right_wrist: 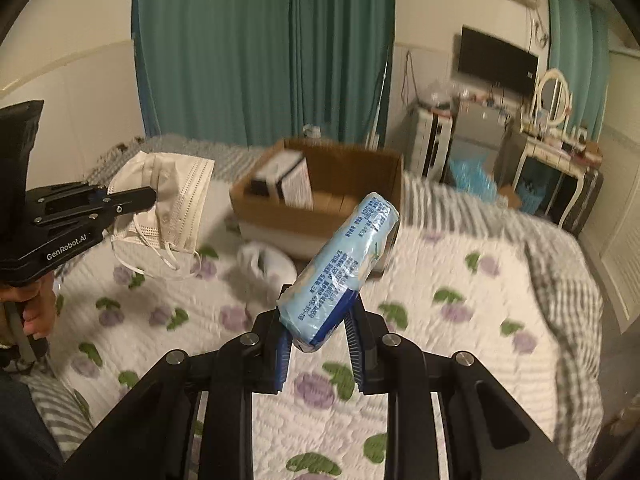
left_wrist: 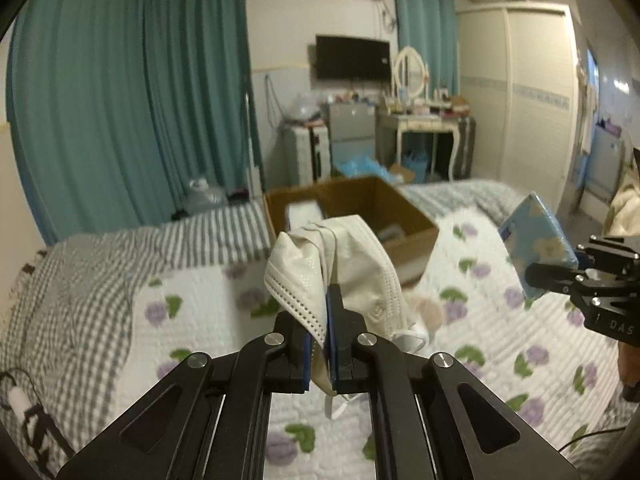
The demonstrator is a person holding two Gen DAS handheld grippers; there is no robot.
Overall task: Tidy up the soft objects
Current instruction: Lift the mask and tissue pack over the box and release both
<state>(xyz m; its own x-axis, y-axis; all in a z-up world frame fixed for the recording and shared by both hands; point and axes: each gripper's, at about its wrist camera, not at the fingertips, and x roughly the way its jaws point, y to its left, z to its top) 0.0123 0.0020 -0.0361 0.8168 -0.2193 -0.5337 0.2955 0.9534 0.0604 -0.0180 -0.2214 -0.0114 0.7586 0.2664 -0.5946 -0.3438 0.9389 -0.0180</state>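
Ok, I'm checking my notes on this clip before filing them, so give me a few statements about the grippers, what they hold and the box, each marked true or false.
1. The left gripper is shut on a stack of white masks. True.
2. The right gripper is empty. False: it holds a blue tissue pack.
3. The cardboard box stands open on the bed. True.
4. Both held items are already inside the box. False: both are in the air above the quilt, short of the box.
5. The box is empty. False: a white carton lies in it.
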